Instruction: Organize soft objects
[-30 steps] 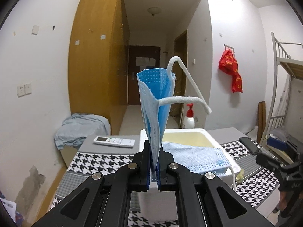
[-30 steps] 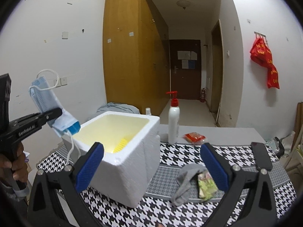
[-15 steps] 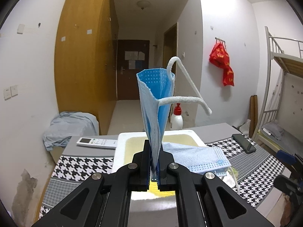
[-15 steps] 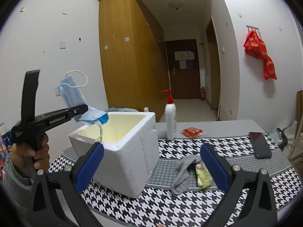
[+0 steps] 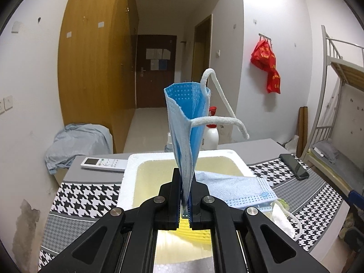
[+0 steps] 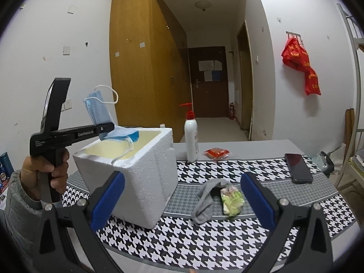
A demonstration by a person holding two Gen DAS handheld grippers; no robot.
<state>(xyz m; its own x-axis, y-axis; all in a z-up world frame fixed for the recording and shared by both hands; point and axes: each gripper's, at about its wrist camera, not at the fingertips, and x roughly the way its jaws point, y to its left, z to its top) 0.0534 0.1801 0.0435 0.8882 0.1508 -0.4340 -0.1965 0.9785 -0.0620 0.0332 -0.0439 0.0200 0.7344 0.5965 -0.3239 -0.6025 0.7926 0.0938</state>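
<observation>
My left gripper is shut on a blue face mask and holds it over the open white foam box. In the right wrist view the left gripper hangs above the foam box, with the mask folded over it and an ear loop dangling inside. My right gripper is open and empty, above the table in front of a grey sock and a green soft packet.
A white pump bottle stands behind the box. A red packet and a black phone lie on the houndstooth table. A remote lies left of the box. A bunk bed frame stands at the right.
My left gripper has carried the mask forward until it hangs over the box opening. My right gripper has drawn back and stays open.
</observation>
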